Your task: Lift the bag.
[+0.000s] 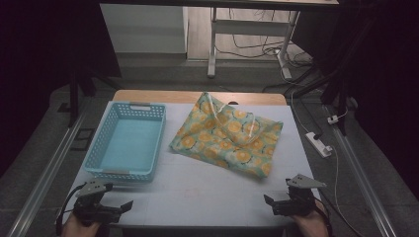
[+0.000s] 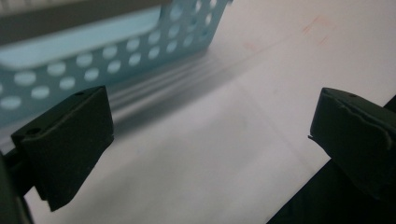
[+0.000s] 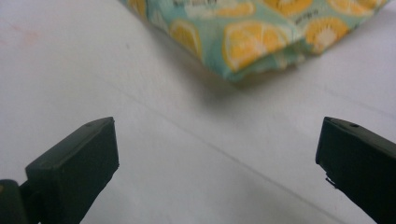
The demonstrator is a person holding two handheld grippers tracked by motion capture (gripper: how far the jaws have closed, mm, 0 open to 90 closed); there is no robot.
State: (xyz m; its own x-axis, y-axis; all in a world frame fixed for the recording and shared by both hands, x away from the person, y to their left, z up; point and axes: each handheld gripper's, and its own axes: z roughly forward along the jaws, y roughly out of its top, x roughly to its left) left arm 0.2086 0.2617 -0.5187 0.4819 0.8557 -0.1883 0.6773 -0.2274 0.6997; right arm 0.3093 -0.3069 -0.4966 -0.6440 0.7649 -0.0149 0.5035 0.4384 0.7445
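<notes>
A teal cloth bag with an orange-slice print (image 1: 227, 136) lies flat on the white table (image 1: 197, 187), right of centre, its pale handles on top. A light blue perforated basket (image 1: 128, 140) stands empty at the left. My left gripper (image 1: 129, 205) rests at the front left corner, open, with nothing between its jaws; in the left gripper view (image 2: 210, 135) the basket's wall (image 2: 93, 65) is just ahead. My right gripper (image 1: 267, 200) sits at the front right, open and empty; in the right gripper view (image 3: 217, 149) the bag's near corner (image 3: 252, 46) lies beyond the jaws.
The table's front edge runs just below both hands. A white power strip (image 1: 318, 143) and cables lie on the floor to the right. A desk frame (image 1: 247, 39) stands behind the table. Bare table surface spreads between the grippers.
</notes>
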